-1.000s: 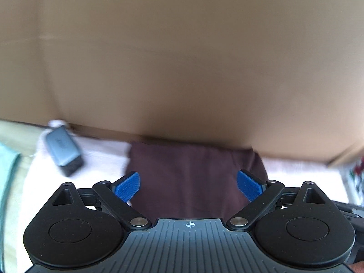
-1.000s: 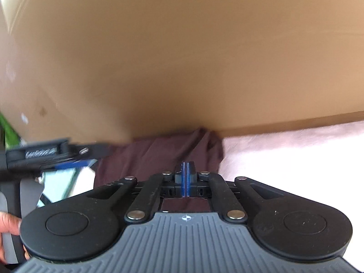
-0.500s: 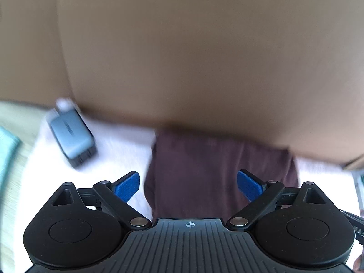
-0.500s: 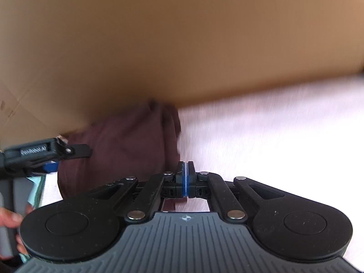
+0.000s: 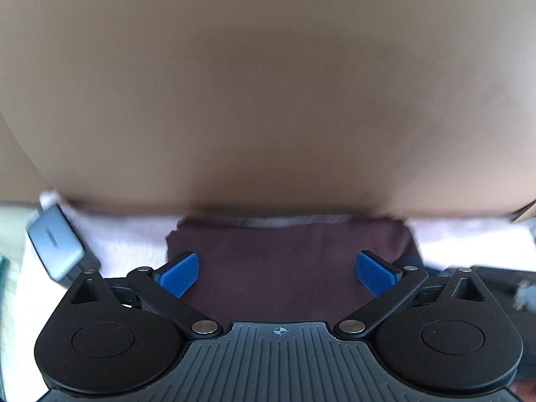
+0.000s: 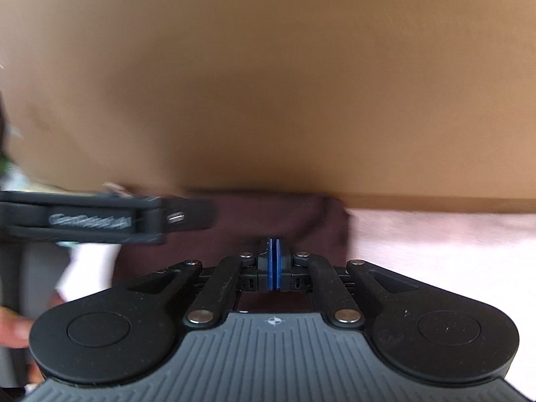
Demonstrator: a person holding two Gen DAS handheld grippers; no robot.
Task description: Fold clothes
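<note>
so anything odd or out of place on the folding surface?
One thing: a grey box-shaped device lies tilted on the white cloth, left of the maroon garment, and isn't clothing. The garment looks flat. Left gripper open, right gripper shut.

Maroon garment matt soft cloth; white cover fuzzy cloth; brown board matt cardboard

Garment on cloth; box left; cardboard behind.

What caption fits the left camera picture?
Open left gripper poised over a folded maroon garment on white cloth.
</note>
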